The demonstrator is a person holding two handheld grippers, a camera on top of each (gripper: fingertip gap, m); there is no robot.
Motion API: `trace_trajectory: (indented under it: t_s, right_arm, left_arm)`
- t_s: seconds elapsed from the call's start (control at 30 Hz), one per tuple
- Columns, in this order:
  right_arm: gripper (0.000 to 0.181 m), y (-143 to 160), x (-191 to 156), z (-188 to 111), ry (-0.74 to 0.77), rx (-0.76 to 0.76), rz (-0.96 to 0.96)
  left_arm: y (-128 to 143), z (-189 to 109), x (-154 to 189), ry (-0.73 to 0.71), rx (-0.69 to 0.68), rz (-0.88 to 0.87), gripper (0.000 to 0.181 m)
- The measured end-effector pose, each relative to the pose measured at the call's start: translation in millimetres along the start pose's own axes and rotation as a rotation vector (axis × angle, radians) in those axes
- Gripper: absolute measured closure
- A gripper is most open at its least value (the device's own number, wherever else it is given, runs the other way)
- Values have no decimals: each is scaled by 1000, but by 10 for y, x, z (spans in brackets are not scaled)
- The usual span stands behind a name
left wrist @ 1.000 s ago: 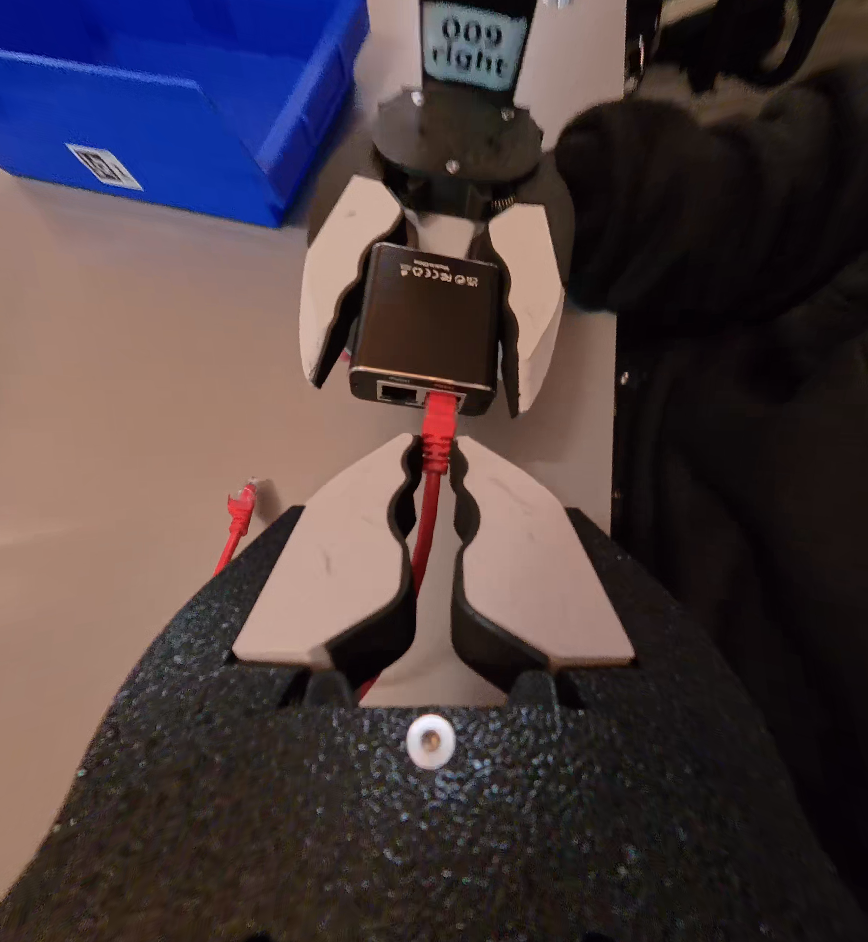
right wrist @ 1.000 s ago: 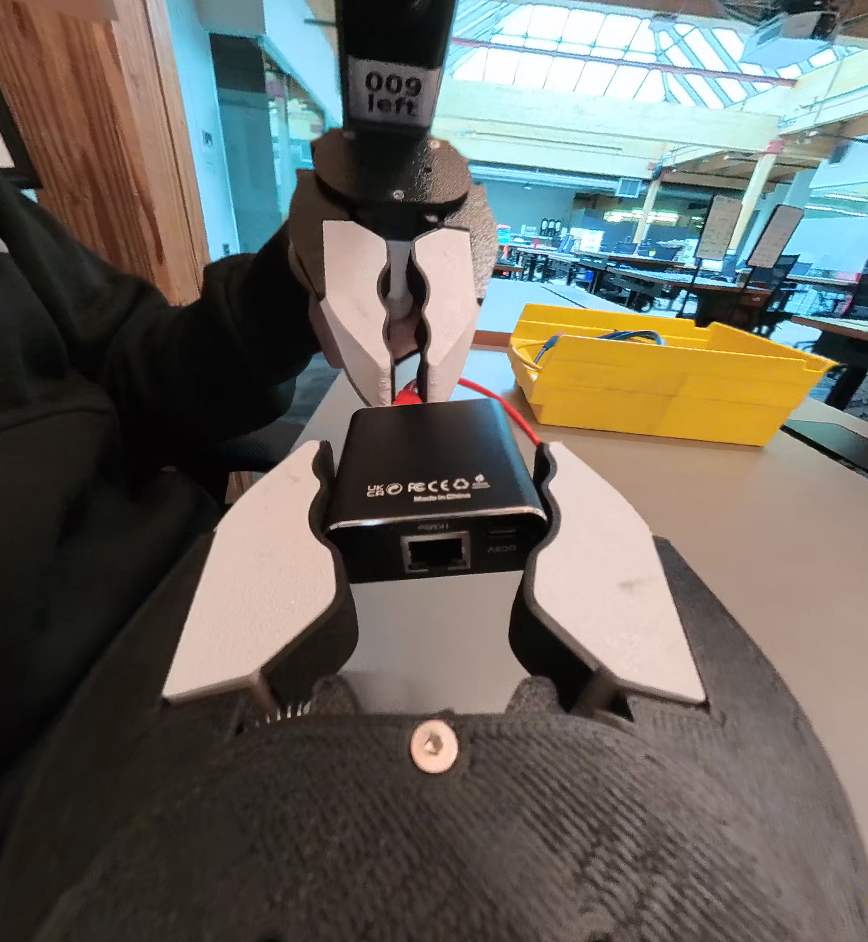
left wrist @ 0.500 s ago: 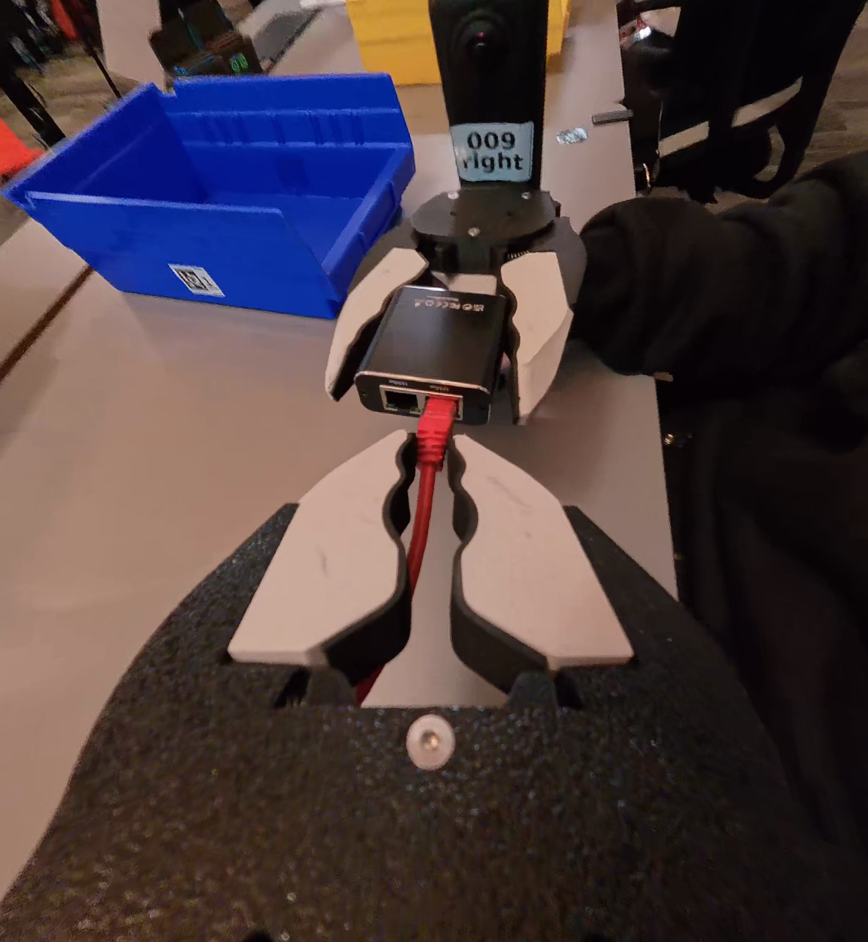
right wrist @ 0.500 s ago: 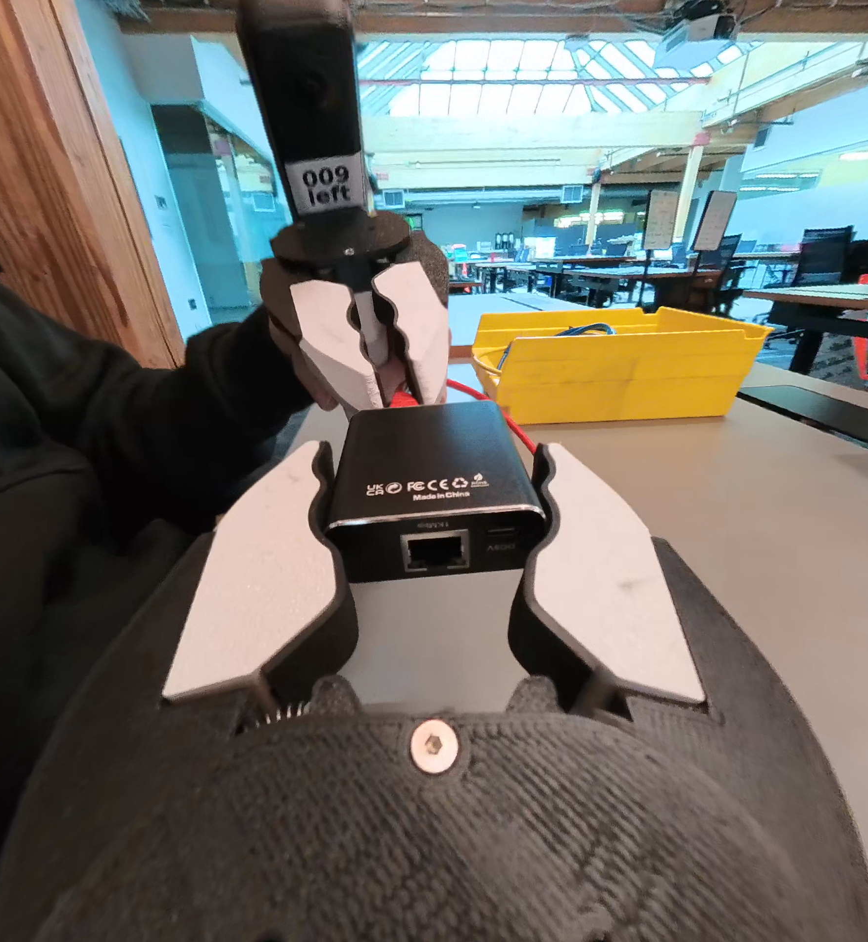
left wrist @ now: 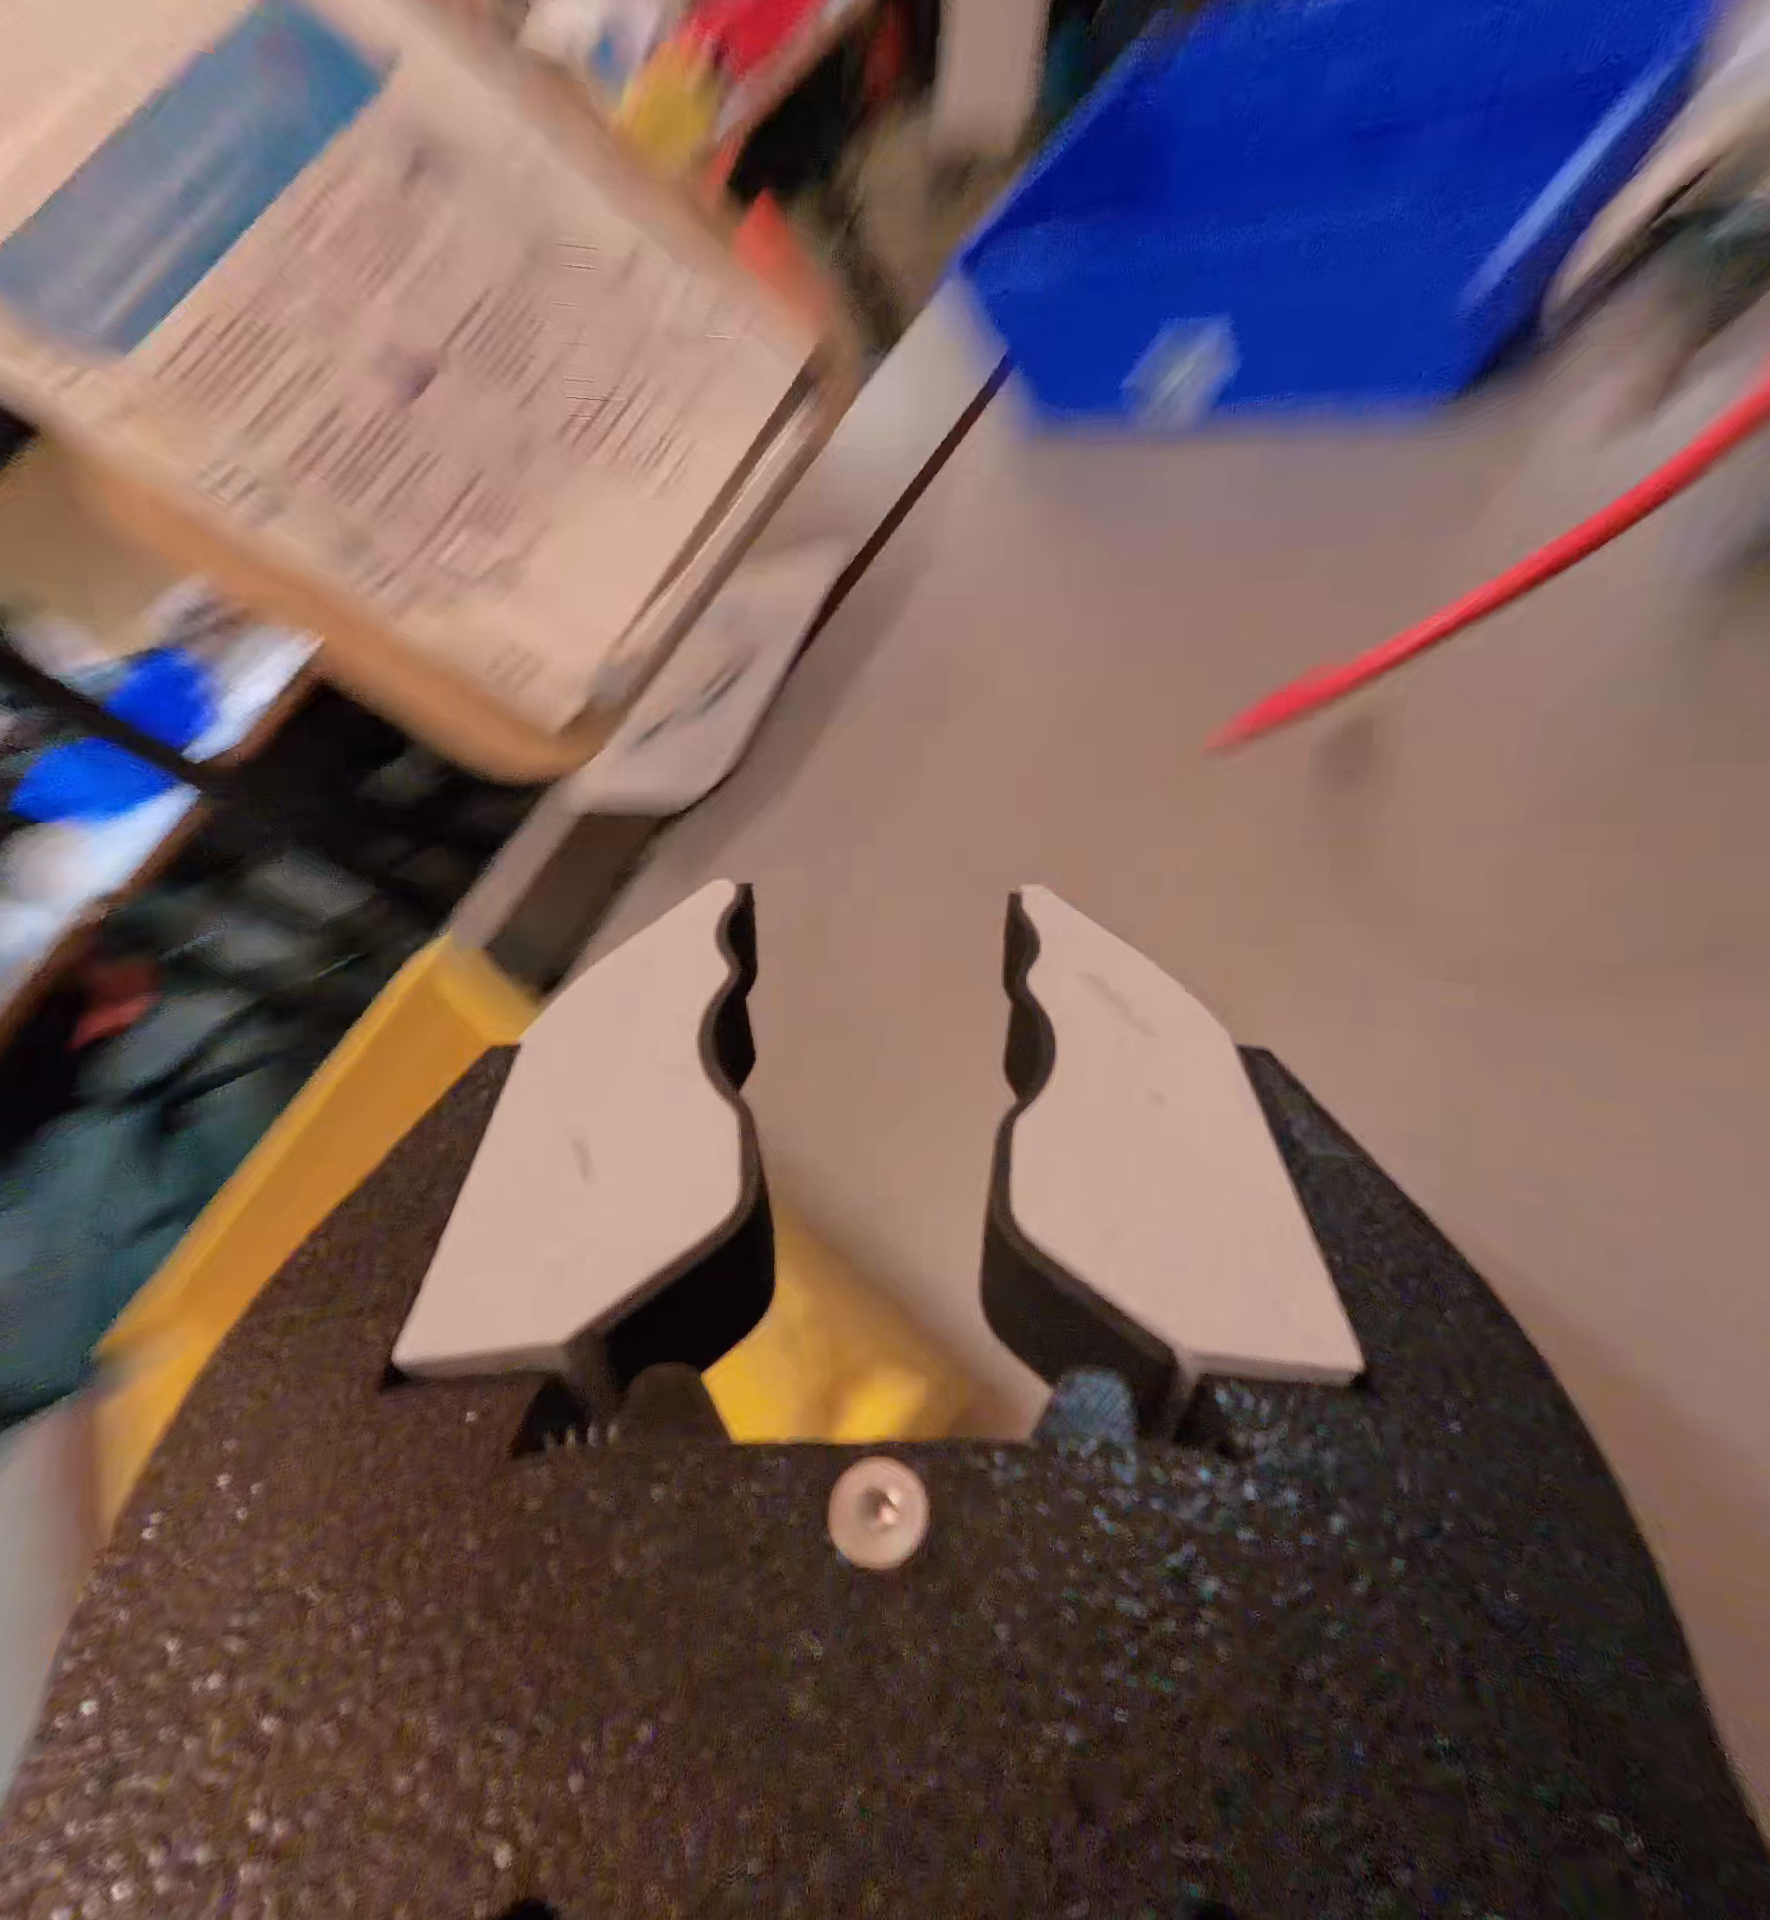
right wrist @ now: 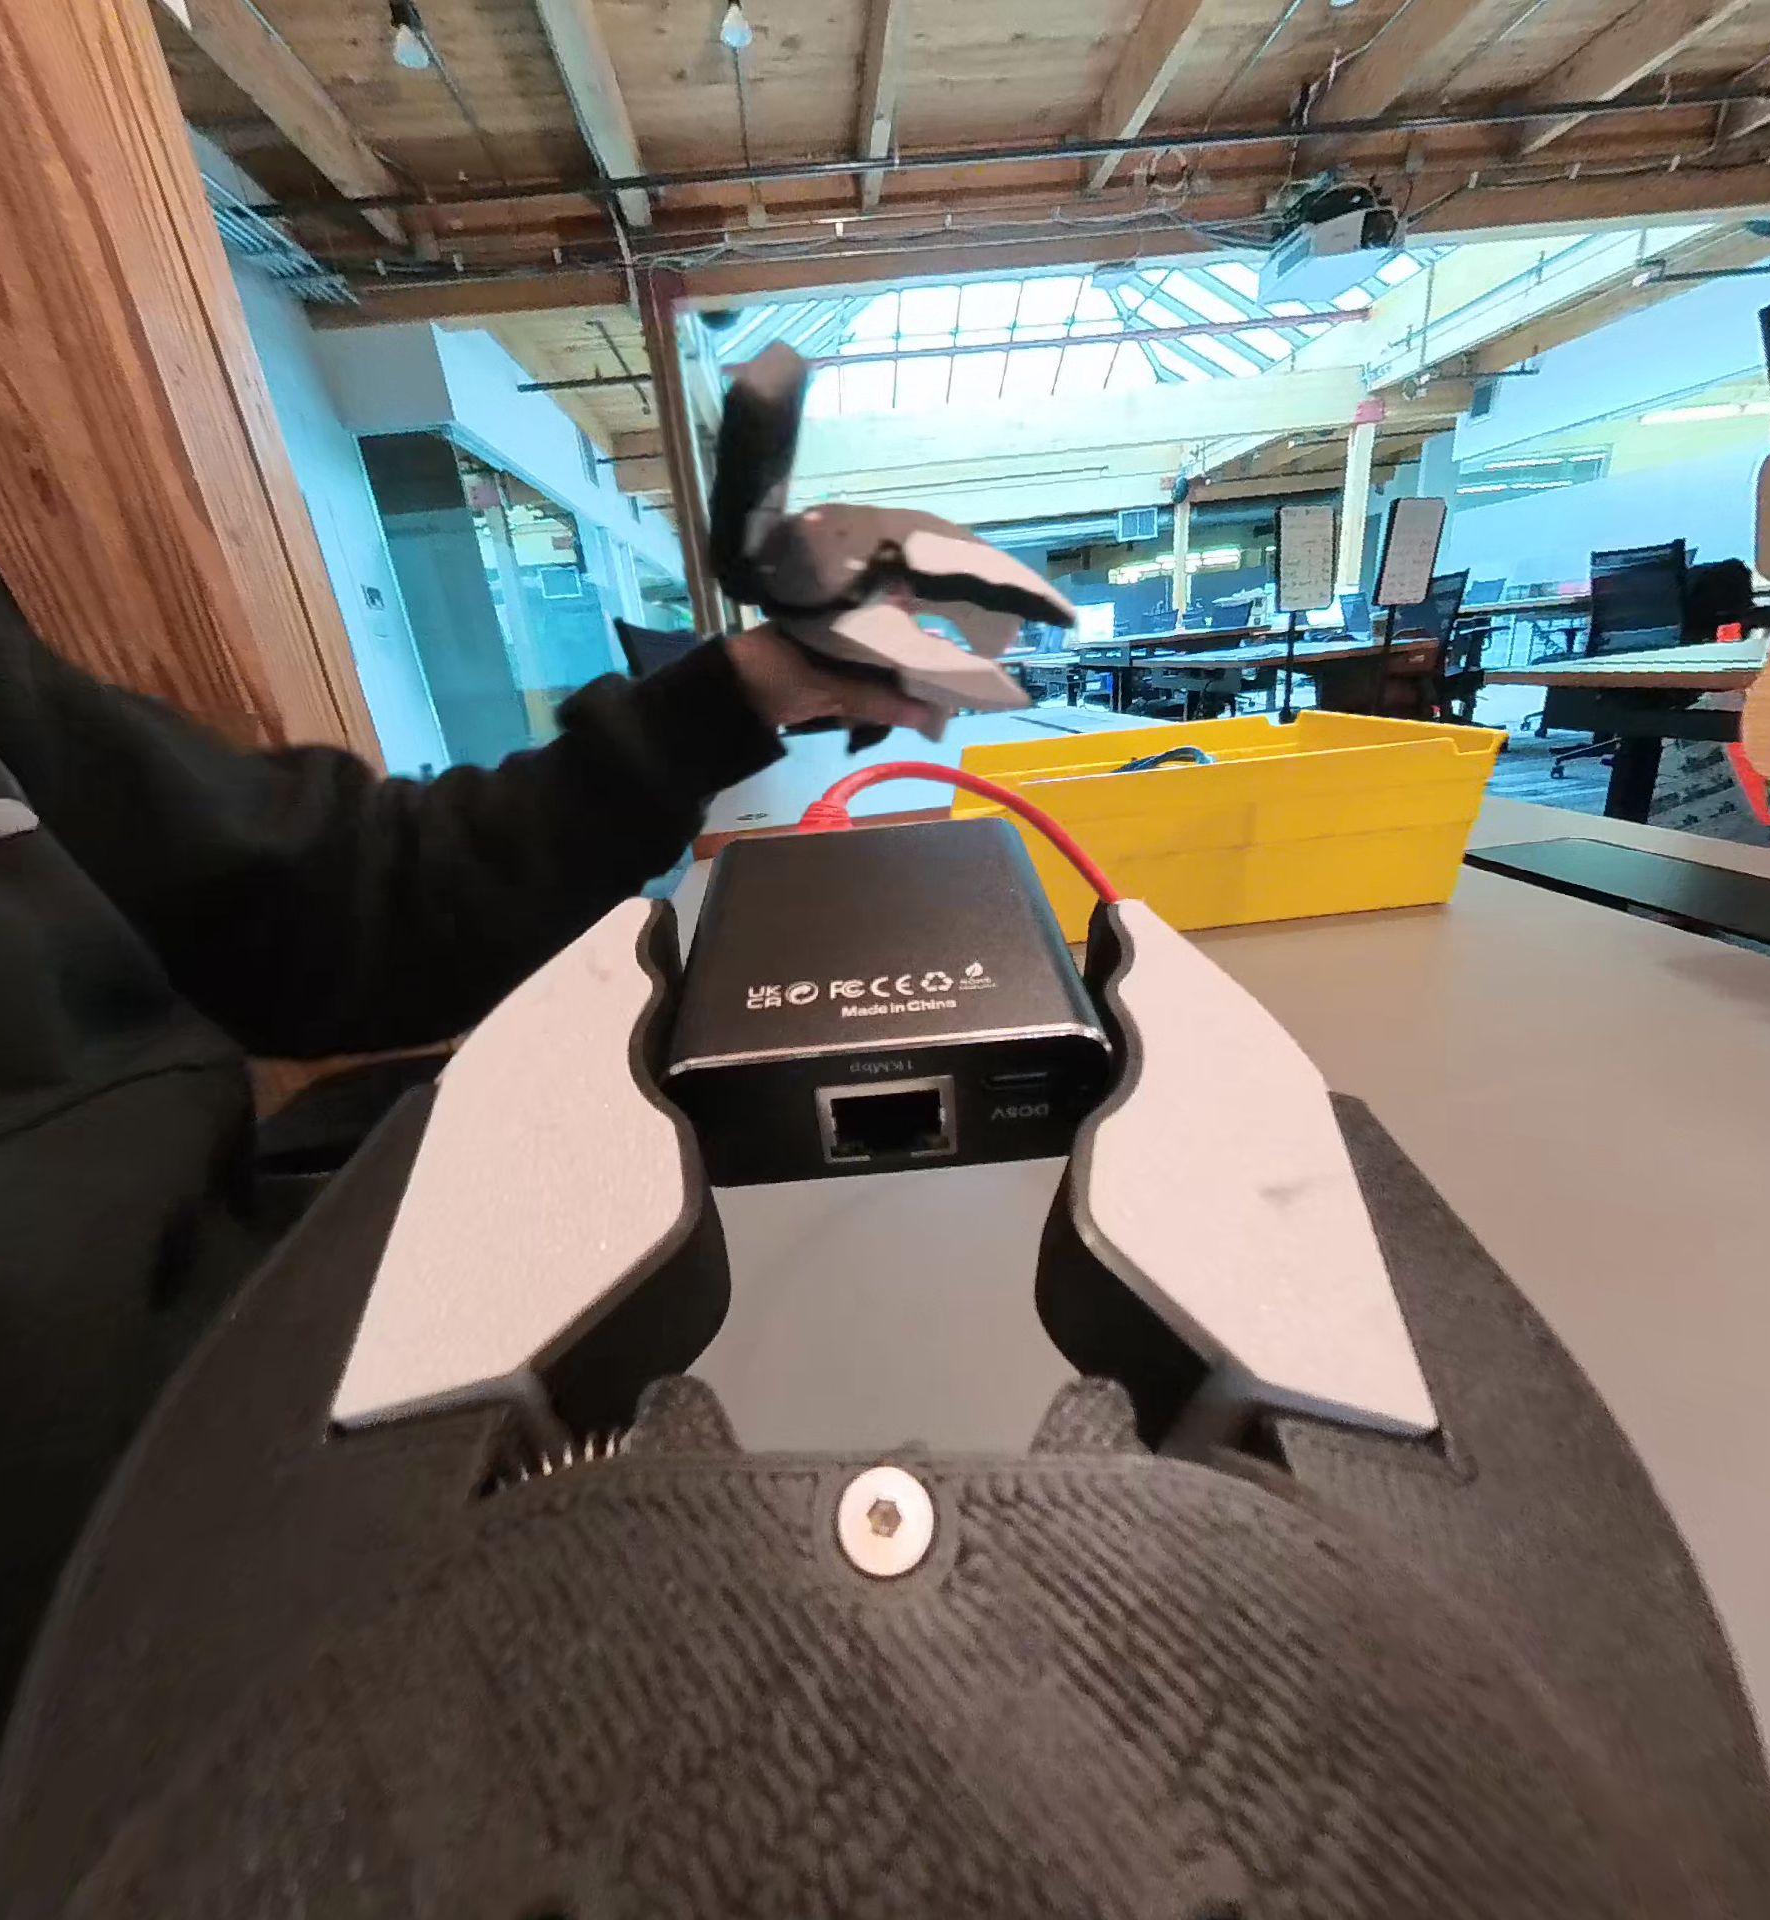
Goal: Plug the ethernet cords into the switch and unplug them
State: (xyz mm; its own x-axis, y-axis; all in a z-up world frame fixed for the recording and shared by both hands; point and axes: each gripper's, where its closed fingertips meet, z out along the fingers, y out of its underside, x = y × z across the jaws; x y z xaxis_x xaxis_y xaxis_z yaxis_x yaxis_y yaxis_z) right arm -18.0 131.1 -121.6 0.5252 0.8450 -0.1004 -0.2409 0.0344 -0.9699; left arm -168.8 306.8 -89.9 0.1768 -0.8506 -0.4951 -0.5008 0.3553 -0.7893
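In the left wrist view, heavily blurred, the left hand-held gripper (left wrist: 879, 914) fills the lower half of the frame with its two pale fingers spread well apart and nothing between them. Beyond the fingers lies the grey tabletop (left wrist: 1120, 644). A red ethernet cord (left wrist: 1546, 561) runs from the right edge down toward the middle of the frame, its loose plug end resting on the tabletop. A blue bin (left wrist: 1307, 197) sits at the upper right, and part of a yellow bin (left wrist: 341, 1132) shows at the lower left beside and under the fingers. A pale board with blurred print (left wrist: 361, 343) tilts across the upper left.

In the right wrist view, the right hand-held gripper (right wrist: 881, 914) is closed on the sides of a small black switch (right wrist: 870, 935), held at the centre of the frame with one empty port facing the camera. The red ethernet cord (right wrist: 974, 800) is plugged into the far side of the switch and arcs over to the right behind the fingertip. Above centre, the left hand-held gripper (right wrist: 1016, 644) is blurred, raised clear of the switch, jaws parted, held by a black-sleeved arm (right wrist: 393, 862) reaching in from the left. The yellow bin (right wrist: 1276, 821) stands on the tabletop (right wrist: 1535, 1039) at the centre right.
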Motion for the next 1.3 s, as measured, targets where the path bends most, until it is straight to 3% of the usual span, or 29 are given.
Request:
trace_trajectory:
  t_s: [0.07,0.13,0.2,0.37,0.47,0.67,0.77,0.93,1.07,1.17,1.3]
  right_arm:
    - [106,16,-19,18,-15,-7,1]
    - [106,26,-32,25,-28,-14,-1]
    - [106,26,-28,23,-28,-13,-3]
    - [106,15,-25,-17,-23,-8,-5]
    - [106,18,-3,-46,-8,-12,-15]
    - [106,31,8,-55,1,-20,-27]
    - [106,32,17,-49,6,-21,-31]
    - [106,-46,25,-84,11,25,-25]
    - [106,-104,9,-105,8,52,-38]
    - [106,-142,39,-148,25,64,-48]
    - [106,-176,101,-257,69,70,-67]
  left_arm:
    - [529,34,-565,-138,-237,189,133]
    - [956,87,-918,-151,-426,368,129]
    - [1246,185,-1075,-100,-525,558,131]
    - [1642,492,-1140,15,-639,871,136]
    - [1665,600,-1169,4,-625,935,161]
    - [1590,255,-1466,-20,-769,994,173]
    - [1563,-15,-1635,-59,-854,910,176]
    - [1289,-527,-2079,-337,-960,763,176]
    - [737,-879,-2245,-579,-825,498,176]
    - [350,-902,-1957,-549,-654,242,176]
    - [-10,-671,-1274,-422,-455,-33,176]
